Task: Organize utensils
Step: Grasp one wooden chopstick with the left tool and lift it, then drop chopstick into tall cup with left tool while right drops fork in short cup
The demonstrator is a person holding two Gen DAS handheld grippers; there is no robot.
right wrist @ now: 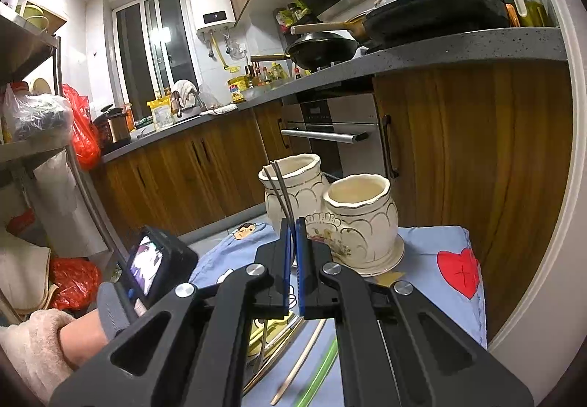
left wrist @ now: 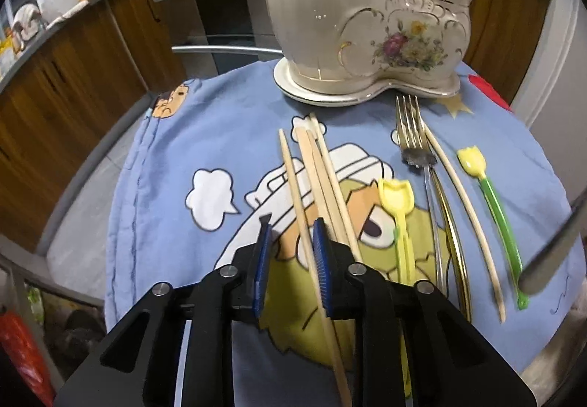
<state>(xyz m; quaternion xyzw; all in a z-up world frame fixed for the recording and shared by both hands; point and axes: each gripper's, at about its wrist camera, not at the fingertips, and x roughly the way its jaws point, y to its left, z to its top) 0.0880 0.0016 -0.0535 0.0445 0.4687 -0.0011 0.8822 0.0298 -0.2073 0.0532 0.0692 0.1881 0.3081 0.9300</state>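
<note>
A cream double-pot utensil holder (left wrist: 352, 21) with a flower print stands at the far edge of a blue cartoon cloth (left wrist: 183, 135). Several wooden chopsticks (left wrist: 323, 172) lie in the middle. My left gripper (left wrist: 291, 242) hangs low over them, jaws apart, one chopstick (left wrist: 308, 242) running between the blue pads (left wrist: 321, 260). Two forks (left wrist: 414, 135), another chopstick (left wrist: 466, 209), a yellow tulip pick (left wrist: 398, 201) and a yellow-green tulip pick (left wrist: 488, 194) lie to the right. My right gripper (right wrist: 292, 234) is shut on two metal utensil handles (right wrist: 280, 186), held up before the holder (right wrist: 330, 209).
A metal handle (left wrist: 554, 249) crosses the right edge of the left wrist view. Wooden cabinets and an oven (right wrist: 330, 128) stand behind the table. A metal shelf rack (right wrist: 44, 135) with bags is at the left. The other hand's gripper camera (right wrist: 154, 264) shows lower left.
</note>
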